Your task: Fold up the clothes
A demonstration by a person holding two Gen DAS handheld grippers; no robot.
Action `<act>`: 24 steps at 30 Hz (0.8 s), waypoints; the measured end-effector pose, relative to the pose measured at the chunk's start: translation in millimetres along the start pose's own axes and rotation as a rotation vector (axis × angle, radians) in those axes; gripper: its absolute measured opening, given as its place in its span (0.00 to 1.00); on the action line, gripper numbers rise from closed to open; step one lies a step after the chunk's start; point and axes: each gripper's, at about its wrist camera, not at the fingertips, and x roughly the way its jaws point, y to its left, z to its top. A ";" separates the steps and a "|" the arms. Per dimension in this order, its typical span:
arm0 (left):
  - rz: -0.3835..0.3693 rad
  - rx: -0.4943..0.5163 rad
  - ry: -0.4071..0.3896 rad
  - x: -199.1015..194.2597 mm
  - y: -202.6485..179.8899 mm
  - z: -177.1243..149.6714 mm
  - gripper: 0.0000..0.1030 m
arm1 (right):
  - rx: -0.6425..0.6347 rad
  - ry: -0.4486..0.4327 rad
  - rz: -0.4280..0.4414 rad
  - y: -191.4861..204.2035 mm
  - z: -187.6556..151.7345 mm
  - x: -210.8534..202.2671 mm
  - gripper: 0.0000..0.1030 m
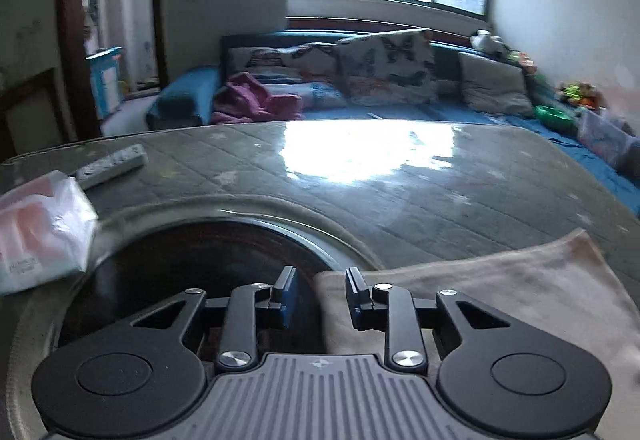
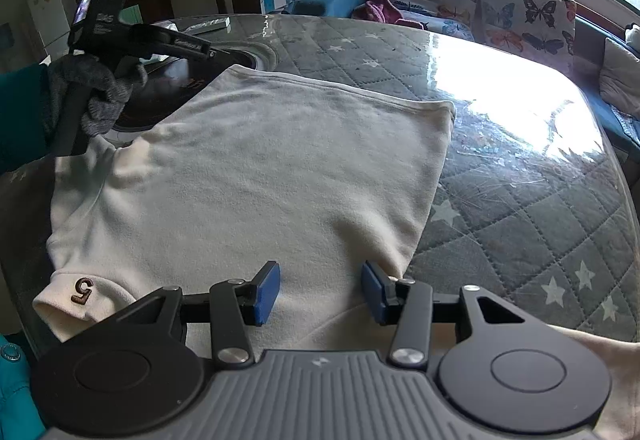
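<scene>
A cream garment (image 2: 260,160) lies spread flat on the table, a brown "5" (image 2: 82,290) on its sleeve cuff at the near left. My right gripper (image 2: 320,292) hovers over its near edge, jaws open, only flat cloth showing in the gap. In the left wrist view the garment's left corner (image 1: 500,300) reaches under my left gripper (image 1: 320,294). Those jaws stand a little apart and the pads do not press on the cloth. A hand in a grey glove (image 2: 100,96) holds the left gripper at the garment's far left.
The table (image 2: 520,200) has a grey quilted star cover under a glossy sheet, with a dark round inset (image 1: 200,260) beneath the left gripper. A tissue pack (image 1: 36,236) and a remote (image 1: 112,164) lie at the left. Behind stands a sofa (image 1: 384,68) with butterfly cushions.
</scene>
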 end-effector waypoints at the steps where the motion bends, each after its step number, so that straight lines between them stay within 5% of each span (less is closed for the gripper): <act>1: -0.027 0.010 0.004 -1.1 -3.6 -1.7 0.24 | -0.001 0.000 0.000 -0.2 0.4 0.1 0.46; 4: -0.110 0.044 0.043 3.3 -14.5 -6.0 0.24 | -0.004 0.001 -0.001 0.5 1.3 0.6 0.47; 12: -0.046 0.048 0.081 18.0 -12.1 -5.9 0.24 | -0.007 0.001 -0.002 1.1 0.4 0.9 0.47; 17: -0.081 0.038 0.061 -19.5 -4.8 -9.1 0.25 | -0.015 -0.003 -0.008 4.7 0.8 -0.4 0.47; 24: -0.250 0.084 0.051 -85.7 -22.3 -48.0 0.24 | -0.043 -0.022 0.011 20.4 0.1 -7.4 0.48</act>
